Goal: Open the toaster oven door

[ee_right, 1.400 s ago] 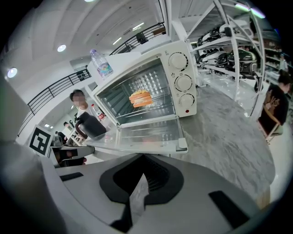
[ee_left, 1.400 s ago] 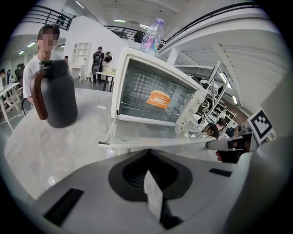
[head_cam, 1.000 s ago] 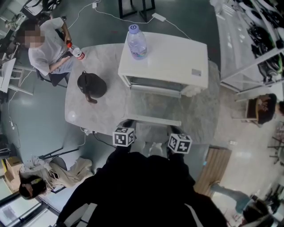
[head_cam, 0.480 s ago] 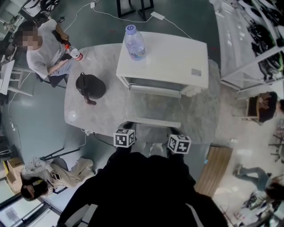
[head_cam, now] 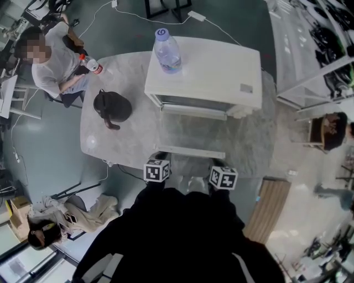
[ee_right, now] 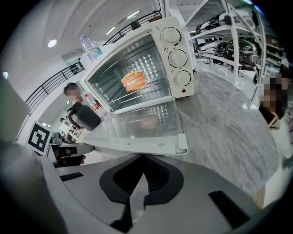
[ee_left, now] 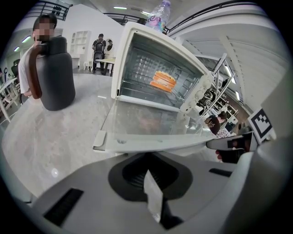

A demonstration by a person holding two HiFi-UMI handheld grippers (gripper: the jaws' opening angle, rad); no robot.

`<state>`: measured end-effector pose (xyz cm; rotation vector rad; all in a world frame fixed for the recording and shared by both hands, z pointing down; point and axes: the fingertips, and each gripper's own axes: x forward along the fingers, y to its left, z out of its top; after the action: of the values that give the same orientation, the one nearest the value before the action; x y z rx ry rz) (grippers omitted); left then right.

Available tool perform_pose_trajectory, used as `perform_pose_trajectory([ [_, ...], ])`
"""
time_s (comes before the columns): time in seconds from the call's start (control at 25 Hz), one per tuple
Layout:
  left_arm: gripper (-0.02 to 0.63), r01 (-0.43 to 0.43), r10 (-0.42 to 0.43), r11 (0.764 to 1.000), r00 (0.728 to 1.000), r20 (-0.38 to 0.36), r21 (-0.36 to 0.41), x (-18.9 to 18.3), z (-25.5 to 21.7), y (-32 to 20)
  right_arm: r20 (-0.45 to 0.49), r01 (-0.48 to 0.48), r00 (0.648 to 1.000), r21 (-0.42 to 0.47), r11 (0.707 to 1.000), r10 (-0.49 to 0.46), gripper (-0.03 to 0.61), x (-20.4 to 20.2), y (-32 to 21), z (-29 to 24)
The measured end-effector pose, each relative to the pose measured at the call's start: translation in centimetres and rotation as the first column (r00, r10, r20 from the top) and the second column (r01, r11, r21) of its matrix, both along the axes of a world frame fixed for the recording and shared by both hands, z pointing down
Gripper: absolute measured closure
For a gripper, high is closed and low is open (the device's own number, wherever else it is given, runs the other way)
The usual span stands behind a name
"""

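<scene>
The door [ee_left: 151, 123] is lying fully lowered, projecting level from the oven [head_cam: 210, 69] over the surface [head_cam: 121, 138]. The left hand-held gripper [ee_left: 149, 157] and right hand-held gripper [ee_right: 142, 157] are hovering just short of its front edge. Both are clenched and empty. One is sitting toward each end, probably for even support. The opening is judged complete.

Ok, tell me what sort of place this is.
Probably a workshop or lab hall, not a kitchen: the toaster oven sits on a table on open grey floor, with metal shelves of gear nearby and a power strip on the floor.
</scene>
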<state>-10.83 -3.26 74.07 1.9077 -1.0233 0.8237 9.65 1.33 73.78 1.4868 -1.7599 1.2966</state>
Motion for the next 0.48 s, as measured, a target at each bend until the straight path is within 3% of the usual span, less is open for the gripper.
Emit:
perform_pose_trajectory([
  [0.48, 0.611, -0.004, 0.005, 1.0, 1.0, 0.025, -0.031, -0.2, 1.3, 0.5, -0.004, -0.004, 1.0, -0.034, 0.999, 0.004, 0.576, 0.0, 0.5, 1.4],
])
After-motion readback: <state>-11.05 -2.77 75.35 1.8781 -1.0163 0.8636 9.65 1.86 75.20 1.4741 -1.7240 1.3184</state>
